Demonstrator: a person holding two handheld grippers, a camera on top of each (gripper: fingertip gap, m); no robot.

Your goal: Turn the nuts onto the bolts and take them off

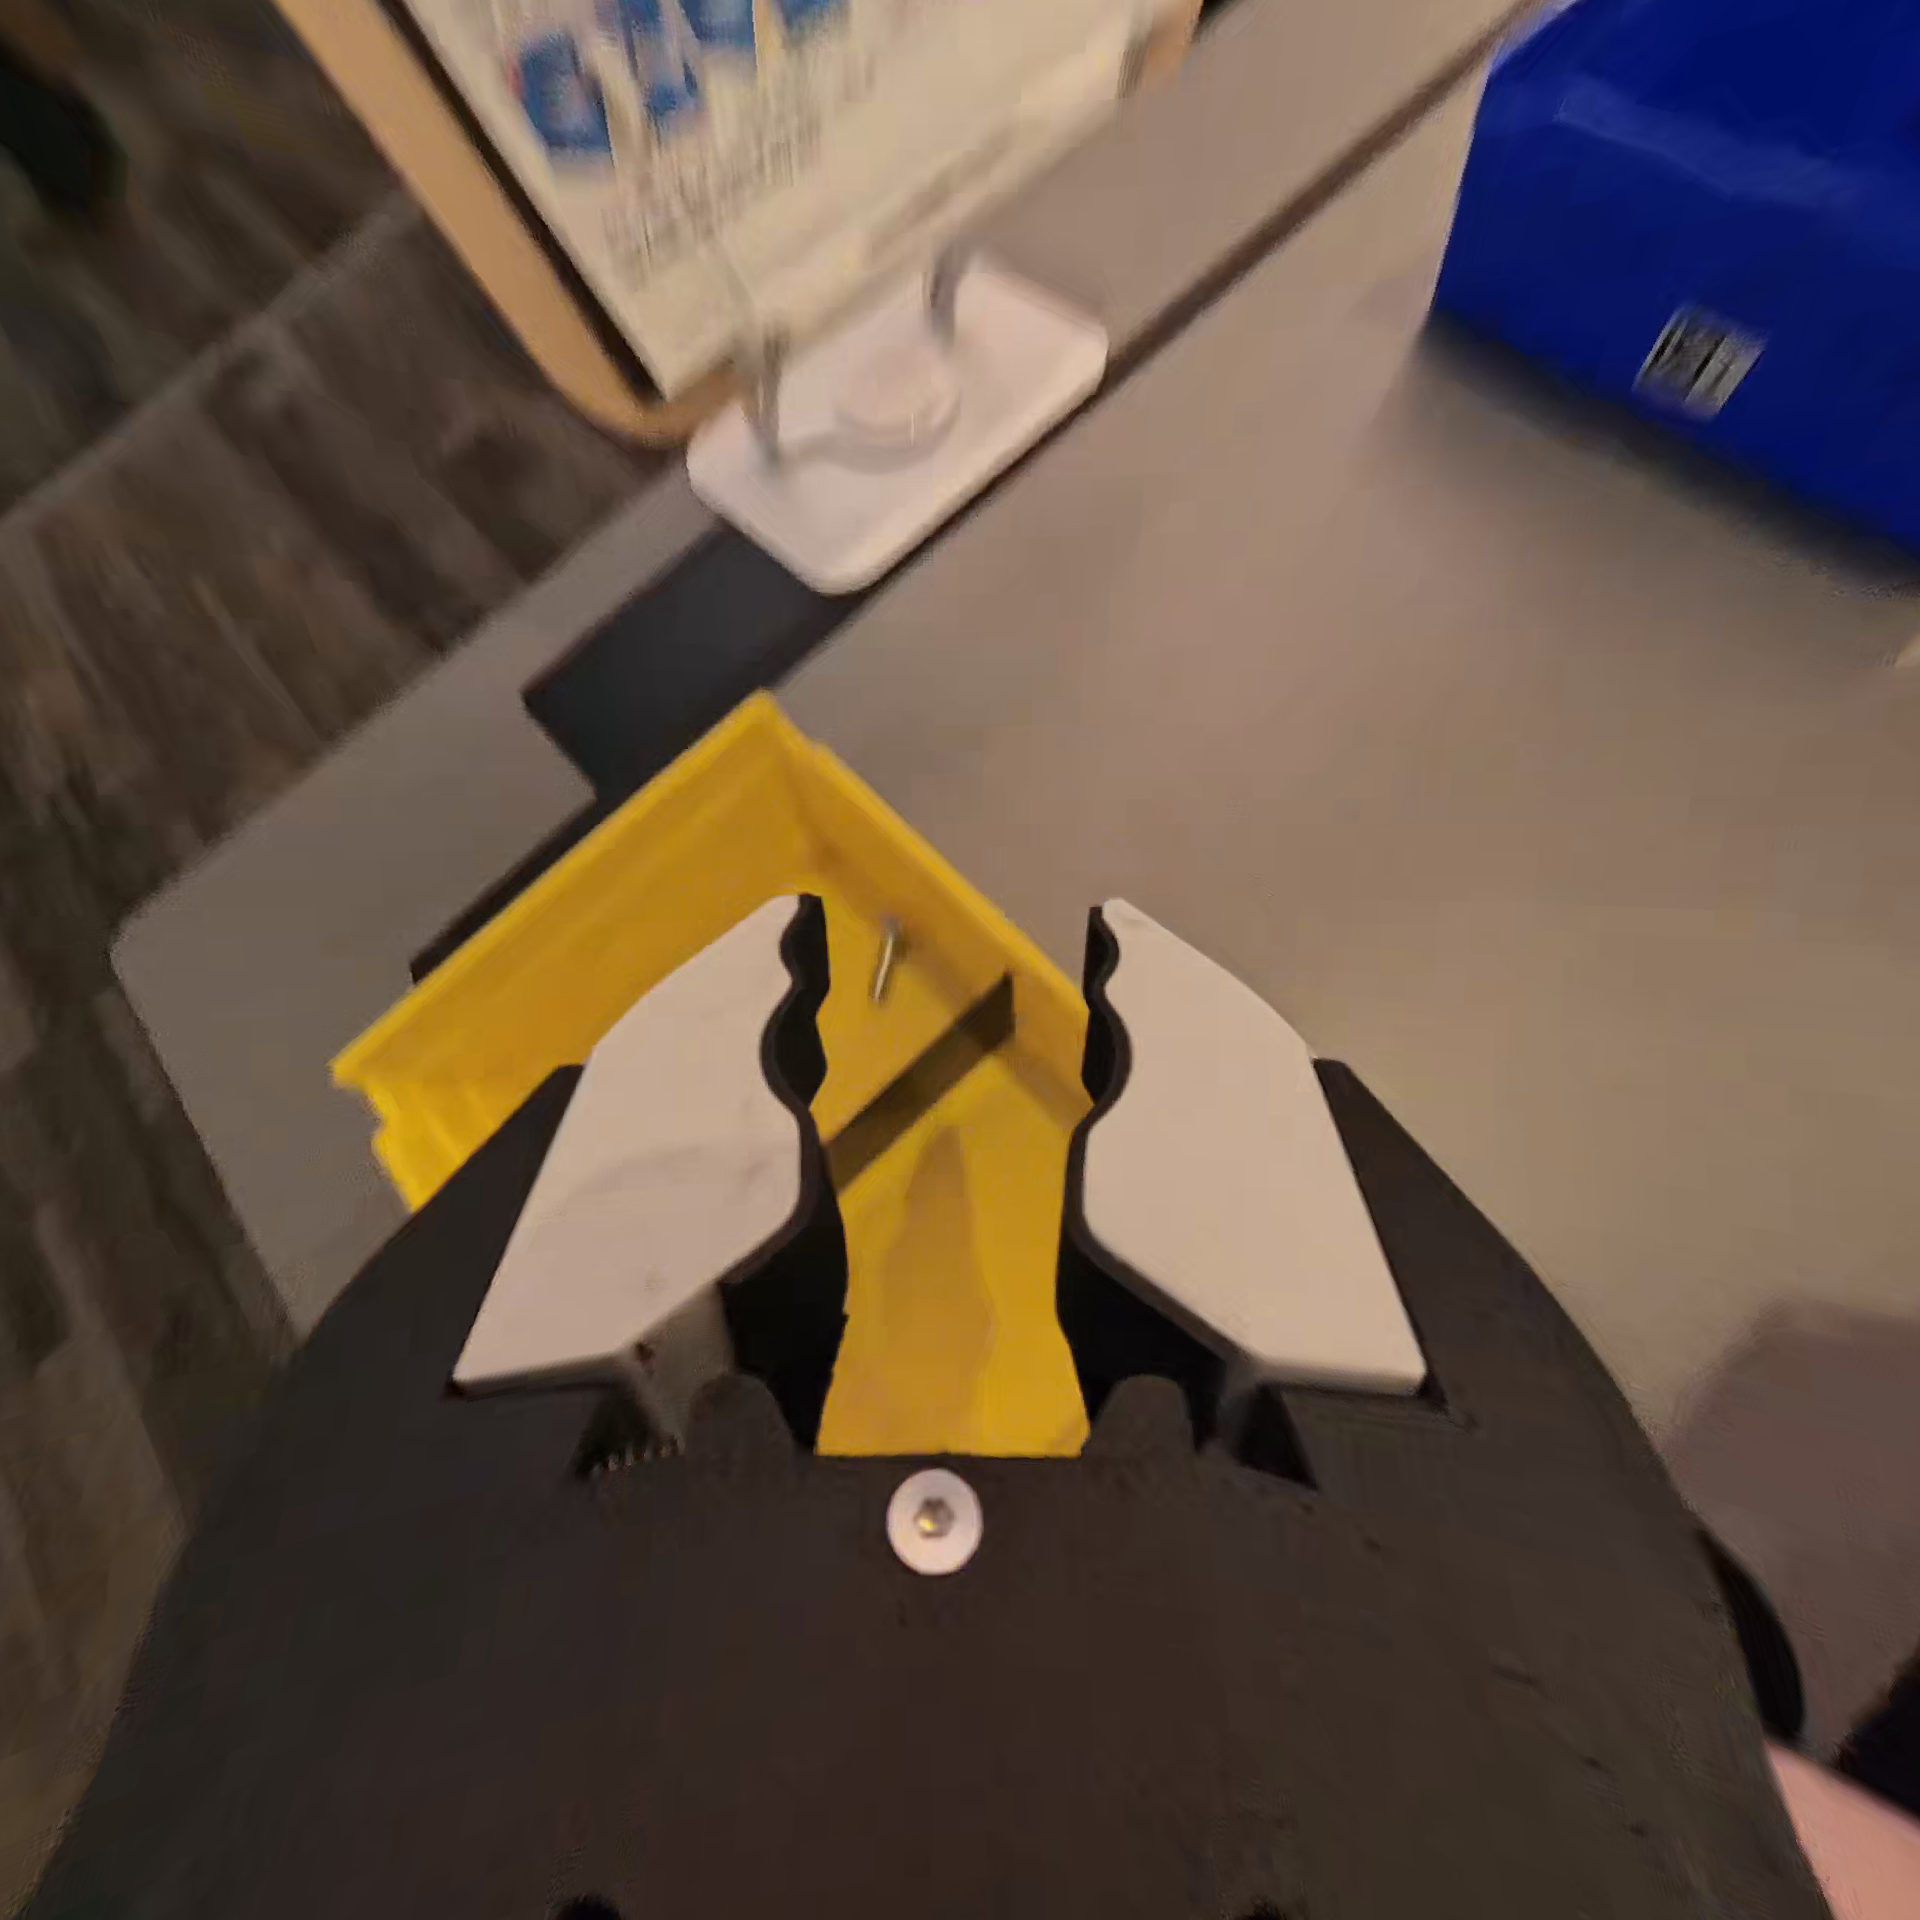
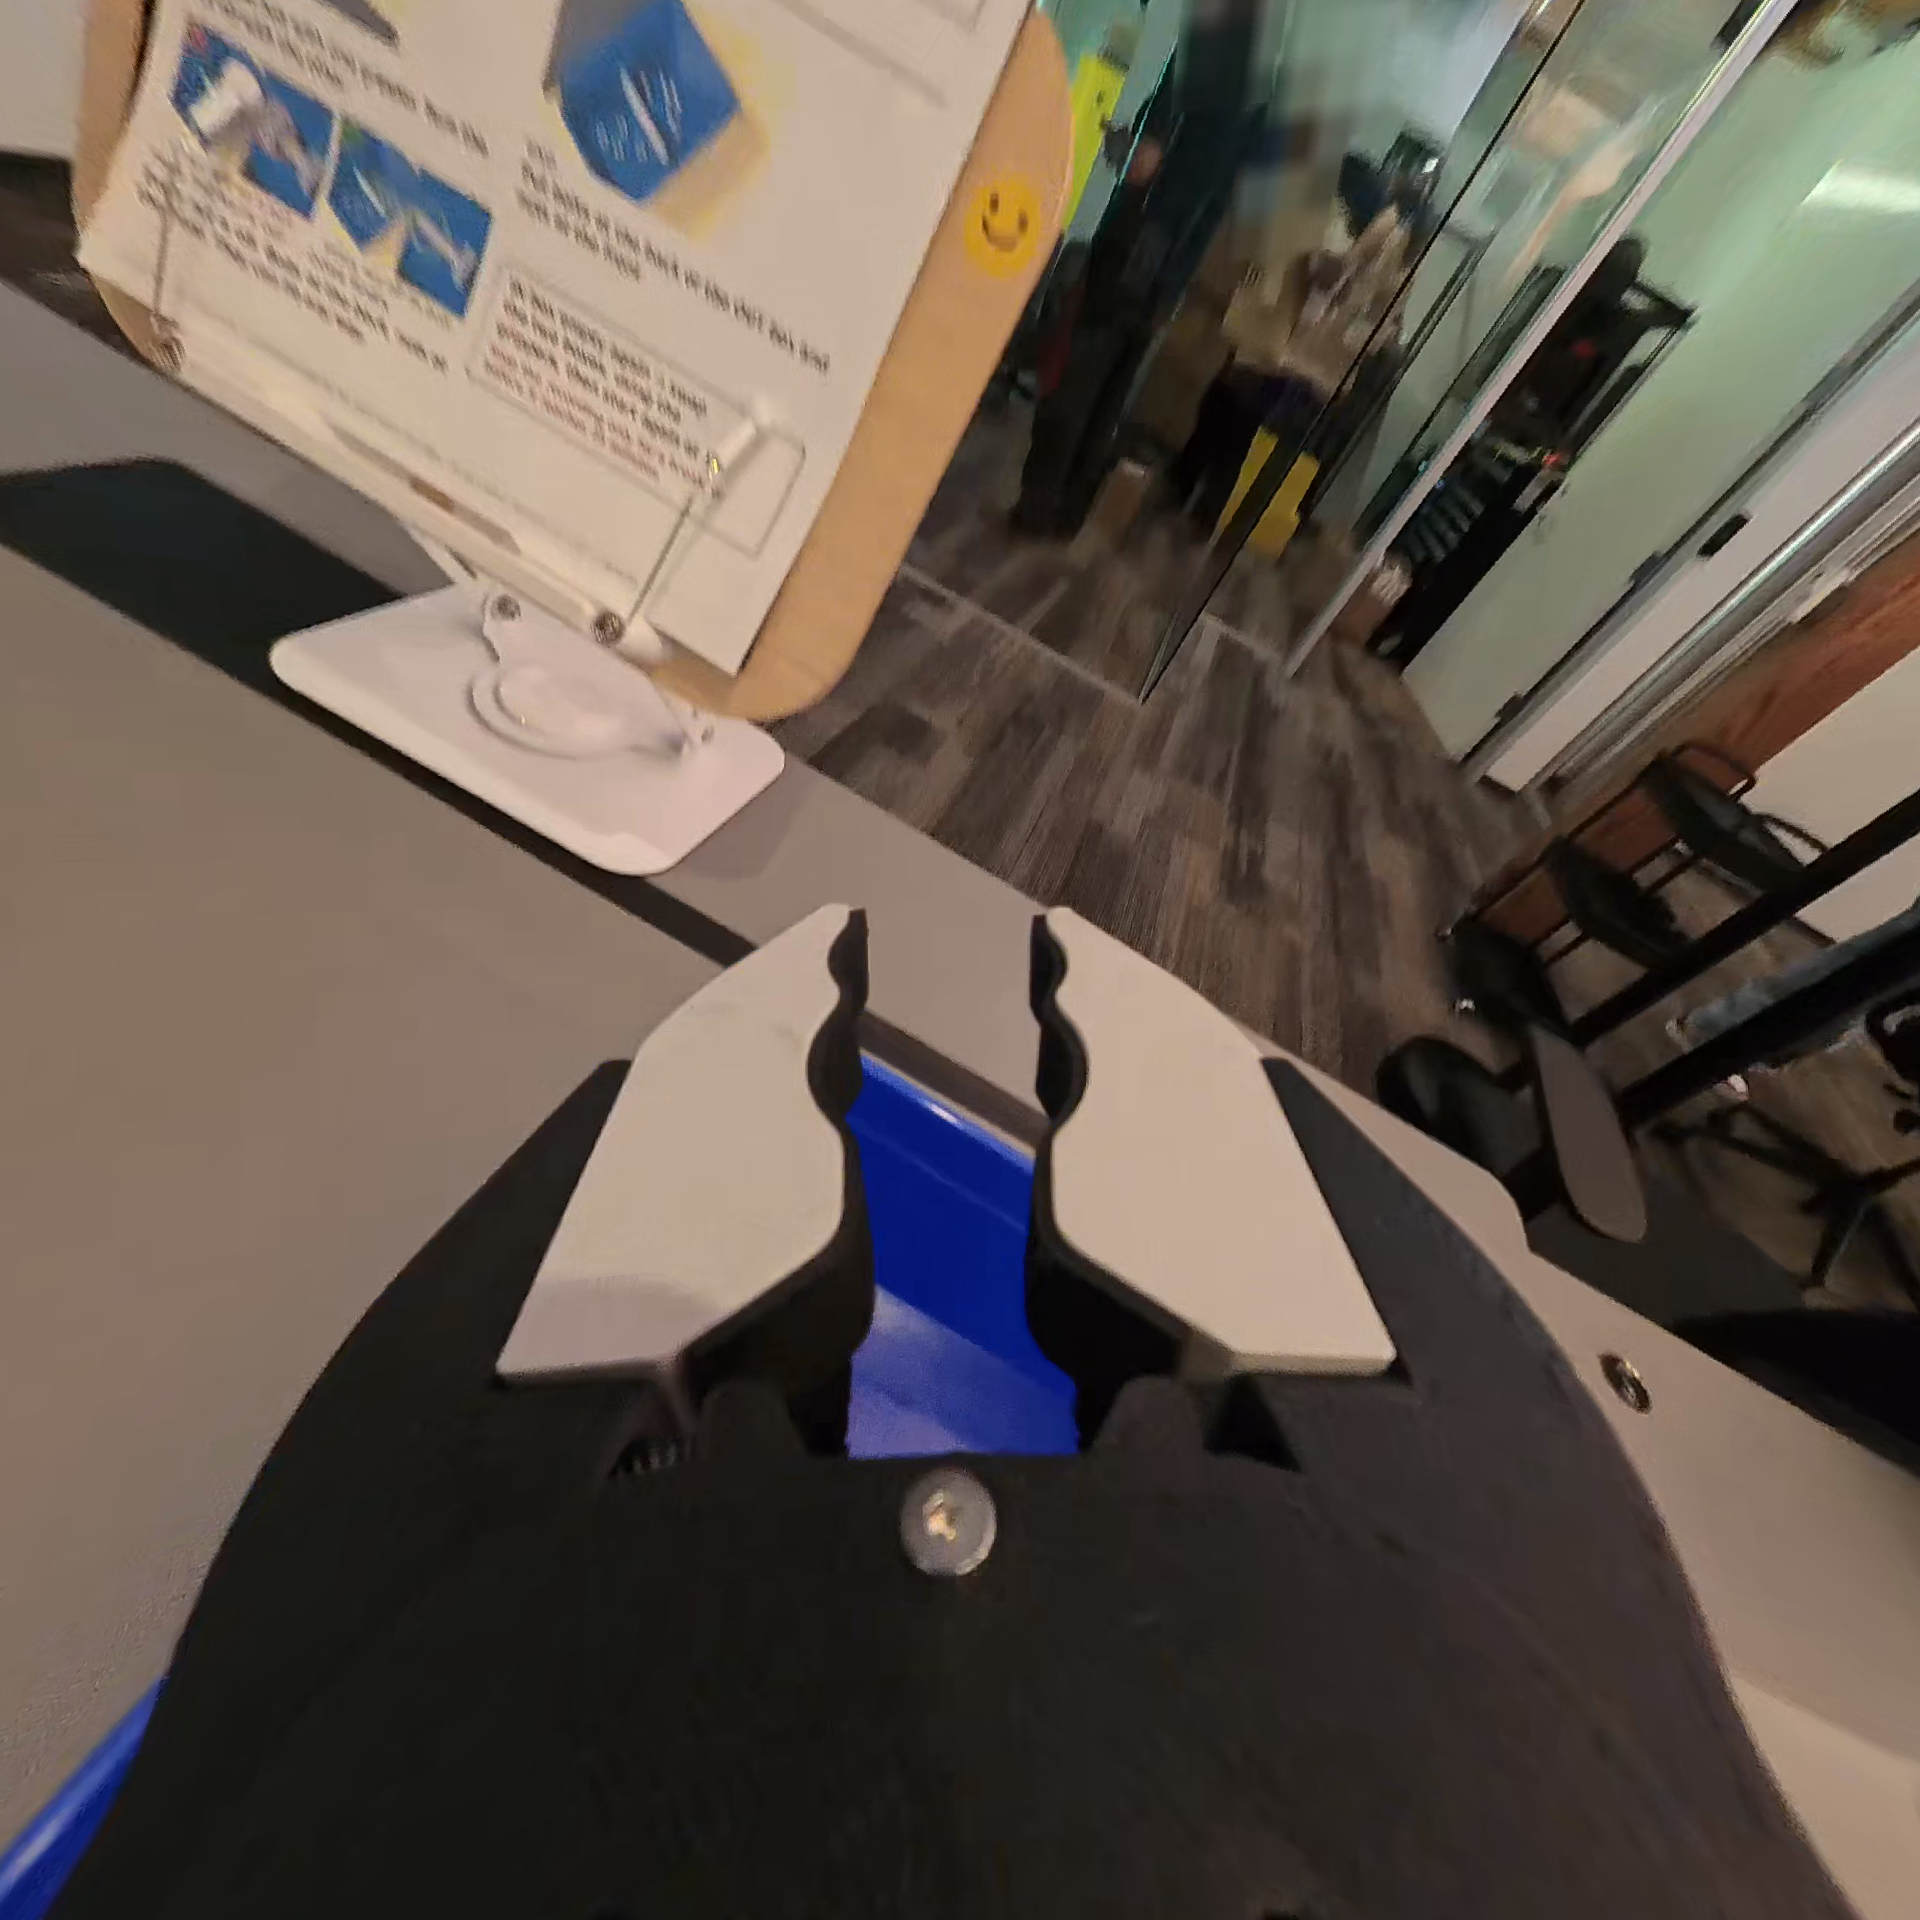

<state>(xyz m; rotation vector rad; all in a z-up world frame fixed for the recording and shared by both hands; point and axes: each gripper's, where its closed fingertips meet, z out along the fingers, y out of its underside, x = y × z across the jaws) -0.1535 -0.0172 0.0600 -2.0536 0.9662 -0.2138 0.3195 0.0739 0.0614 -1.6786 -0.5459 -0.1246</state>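
Note:
In the left wrist view a yellow bin [image 1: 665,935] sits on the grey table, and a small silver bolt [image 1: 885,966] lies inside it near the far corner. My left gripper [image 1: 954,914] is open and empty, held just above the bin with the bolt between and beyond its fingertips. A blue bin [image 1: 1683,270] stands at the far right. In the right wrist view my right gripper [image 2: 948,920] is open and empty over that blue bin [image 2: 935,1247], whose inside is mostly hidden by the fingers. No nut shows in either view.
A white stand [image 2: 520,727] holds a printed instruction sheet on a wooden board [image 2: 582,208] at the table's far edge; it also shows in the left wrist view [image 1: 894,416]. A black mat [image 1: 675,644] lies behind the yellow bin. Beyond the table edge are floor, chairs [image 2: 1621,914] and glass walls. The left gripper's tips are roughly 50 centimeters from the right gripper's.

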